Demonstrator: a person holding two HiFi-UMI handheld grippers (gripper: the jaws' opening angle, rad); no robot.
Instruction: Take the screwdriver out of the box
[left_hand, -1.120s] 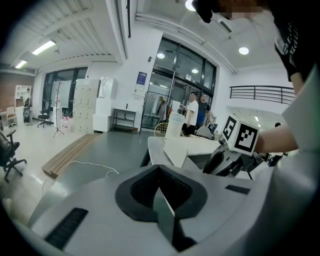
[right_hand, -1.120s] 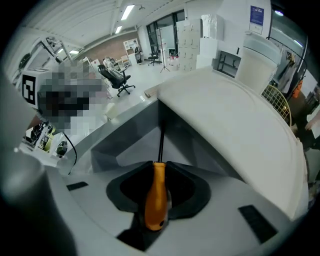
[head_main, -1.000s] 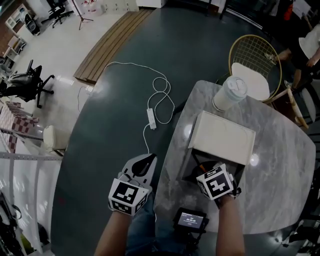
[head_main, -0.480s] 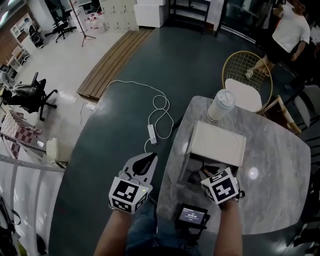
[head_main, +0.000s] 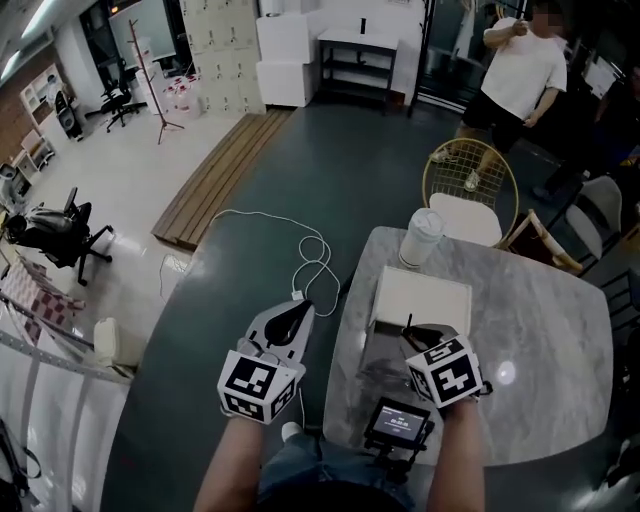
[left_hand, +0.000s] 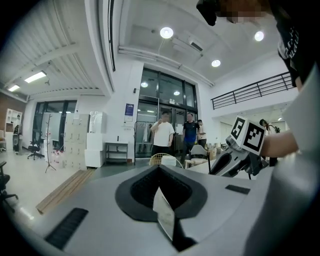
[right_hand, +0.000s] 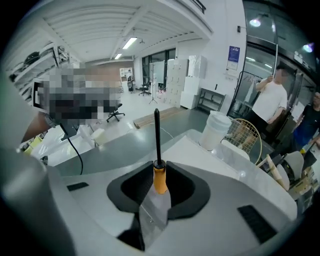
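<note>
Screwdriver: orange handle clamped in right tongs, shaft pointing straight out along jaws, above box; left tongs together, empty.

Overall light: the head view was dim and grey-blue; both gripper views were brighter.
Sources: round ceiling lamps glowed in the left gripper view, and strip lights in the right gripper view.
Glare: a small white hotspot sat on the marble table, and the dark floor carried a dull sheen.
Shadows: soft and faint.
Distortion: heavy fisheye bending, with black corners in both gripper views.
Focus: the screwdriver was crisp, while distant figures were small and soft.
</note>
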